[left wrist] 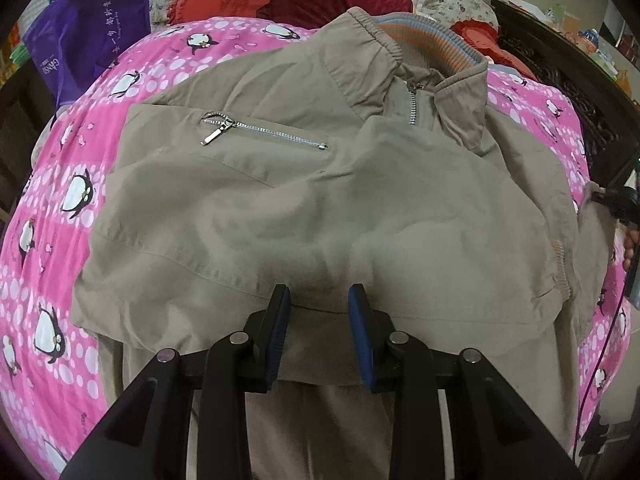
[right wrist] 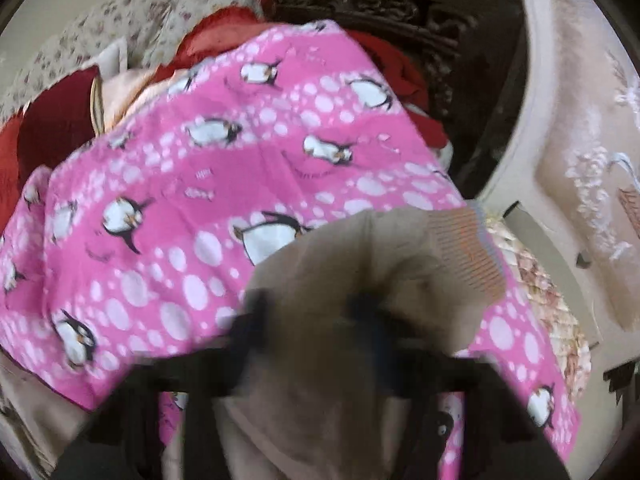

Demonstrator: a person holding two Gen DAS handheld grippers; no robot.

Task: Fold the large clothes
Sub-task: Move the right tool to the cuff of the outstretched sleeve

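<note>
While my left gripper [left wrist: 319,294] pinches the jacket's [left wrist: 320,184] fold, only its view shows the zip pocket [left wrist: 264,132]; my right gripper [right wrist: 310,308], blurred, clamps the sleeve [right wrist: 360,264].

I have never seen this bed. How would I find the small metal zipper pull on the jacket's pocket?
Find the pink penguin bedspread and the beige jacket spread on it. On the jacket's left chest panel, a short silver pocket zipper runs almost level. The zipper pull hangs at its left end; the other zipper, under the collar, runs up and down.
</note>
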